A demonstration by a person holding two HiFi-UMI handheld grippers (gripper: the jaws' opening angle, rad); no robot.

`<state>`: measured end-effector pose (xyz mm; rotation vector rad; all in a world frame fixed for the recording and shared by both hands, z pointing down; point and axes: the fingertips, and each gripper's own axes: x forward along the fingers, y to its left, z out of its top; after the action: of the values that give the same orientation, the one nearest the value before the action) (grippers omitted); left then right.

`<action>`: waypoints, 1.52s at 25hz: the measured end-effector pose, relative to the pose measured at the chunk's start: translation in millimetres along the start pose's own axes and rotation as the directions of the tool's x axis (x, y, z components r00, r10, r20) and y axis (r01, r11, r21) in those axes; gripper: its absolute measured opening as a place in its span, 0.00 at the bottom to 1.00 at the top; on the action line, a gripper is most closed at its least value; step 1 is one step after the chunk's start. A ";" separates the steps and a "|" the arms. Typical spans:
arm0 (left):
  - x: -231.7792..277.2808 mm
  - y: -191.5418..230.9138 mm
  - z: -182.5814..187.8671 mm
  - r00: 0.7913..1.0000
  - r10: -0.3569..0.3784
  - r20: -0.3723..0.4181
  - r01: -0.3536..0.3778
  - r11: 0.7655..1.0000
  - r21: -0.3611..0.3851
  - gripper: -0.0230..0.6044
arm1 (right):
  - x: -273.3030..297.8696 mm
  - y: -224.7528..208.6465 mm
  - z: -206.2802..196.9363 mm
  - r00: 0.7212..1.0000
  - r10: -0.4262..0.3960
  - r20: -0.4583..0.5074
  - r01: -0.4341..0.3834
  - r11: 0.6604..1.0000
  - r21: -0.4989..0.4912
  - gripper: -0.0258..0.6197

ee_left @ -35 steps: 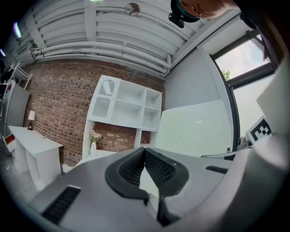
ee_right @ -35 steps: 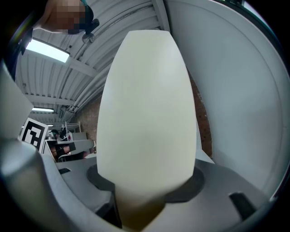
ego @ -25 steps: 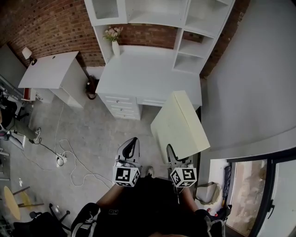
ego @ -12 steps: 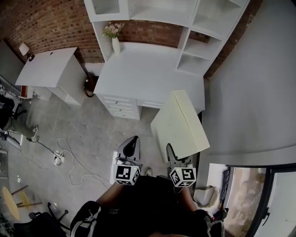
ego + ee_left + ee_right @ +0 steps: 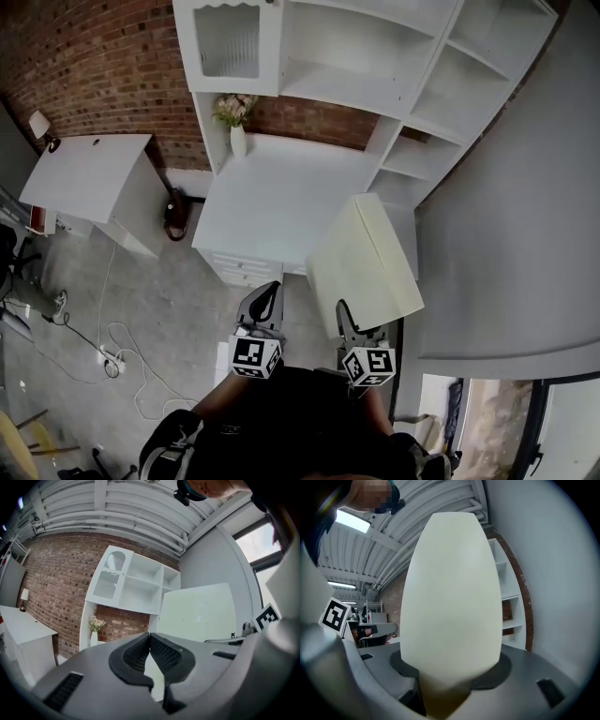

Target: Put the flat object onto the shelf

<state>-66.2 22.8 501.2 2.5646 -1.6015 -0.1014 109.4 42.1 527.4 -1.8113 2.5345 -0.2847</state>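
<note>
A flat cream board (image 5: 366, 264) juts forward from my right gripper (image 5: 349, 323), which is shut on its near edge. It fills the right gripper view as a pale slab (image 5: 452, 592) clamped between the jaws. Its far end hangs over the right part of the white desk (image 5: 281, 197). My left gripper (image 5: 265, 302) is beside it on the left, shut with nothing between its fingers (image 5: 161, 656). The white shelf unit (image 5: 375, 56) stands on the desk against the brick wall, with open compartments (image 5: 417, 155) on the right.
A white vase of flowers (image 5: 236, 127) stands at the desk's back left corner. A second white table (image 5: 84, 178) is to the left, with cables (image 5: 122, 347) on the concrete floor. A grey wall (image 5: 511, 244) runs close on the right.
Both grippers and the board have moved forward toward the desk and shelf unit. The board's far end now hangs over the desk, and more of the shelves is in view.
</note>
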 end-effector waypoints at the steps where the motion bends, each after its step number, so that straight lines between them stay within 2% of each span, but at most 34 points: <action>1: 7.2 10.6 1.3 1.000 -0.006 0.000 0.006 1.000 -0.003 0.05 | 13.3 3.0 3.3 1.000 -0.003 0.006 0.003 1.000 0.001 0.47; 6: 39.3 55.5 -2.2 1.000 -0.018 -0.024 0.018 1.000 -0.008 0.05 | 64.6 10.0 14.3 0.999 -0.030 0.016 0.030 1.000 -0.007 0.47; 10: 53.2 67.0 -1.8 0.999 -0.028 -0.025 0.026 0.998 -0.059 0.05 | 84.8 1.6 33.1 0.999 -0.033 0.029 0.034 0.999 -0.043 0.47; 17: 97.2 86.1 0.6 1.000 0.011 -0.022 -0.012 0.999 -0.051 0.05 | 139.9 -23.5 69.7 0.998 -0.022 0.063 0.032 0.986 -0.161 0.47; 21: 118.9 100.0 11.0 0.999 0.035 -0.013 -0.035 0.999 -0.041 0.05 | 173.9 -37.9 100.9 0.995 -0.027 0.101 0.053 0.963 -0.263 0.47; 24: 138.2 108.6 16.5 0.998 0.057 -0.002 -0.057 0.998 -0.032 0.05 | 196.0 -51.1 128.7 0.989 -0.031 0.141 0.083 0.922 -0.378 0.47; 26: 151.3 111.8 17.7 0.998 0.063 -0.001 -0.063 0.998 -0.030 0.05 | 208.8 -57.5 144.3 0.991 -0.043 0.130 0.100 0.875 -0.473 0.47; 29: 168.6 109.4 19.4 0.999 0.050 0.000 -0.050 0.999 -0.022 0.05 | 225.0 -64.5 165.3 0.989 -0.110 0.096 0.146 0.762 -0.631 0.47; 30: 173.6 107.9 20.1 0.999 0.044 0.000 -0.044 0.999 -0.021 0.05 | 231.5 -65.5 174.2 0.985 -0.123 0.117 0.170 0.714 -0.679 0.47; 34: 188.3 107.4 26.5 0.999 0.045 0.010 -0.045 0.999 -0.022 0.05 | 263.4 -64.9 210.1 0.972 -0.100 0.211 0.233 0.483 -0.844 0.47; 36: 194.5 108.9 27.6 0.999 0.050 0.011 -0.050 0.999 -0.021 0.05 | 279.3 -70.3 219.6 0.969 -0.121 0.215 0.246 0.384 -0.890 0.47; 38: 199.6 110.7 27.7 0.999 0.053 0.010 -0.053 0.998 -0.019 0.05 | 295.5 -77.1 225.6 0.967 -0.142 0.212 0.246 0.303 -0.921 0.47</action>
<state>-80.4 -206.4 489.6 2.5097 -1.6620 -0.1246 110.5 -291.1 345.4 -2.2564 2.5070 1.6587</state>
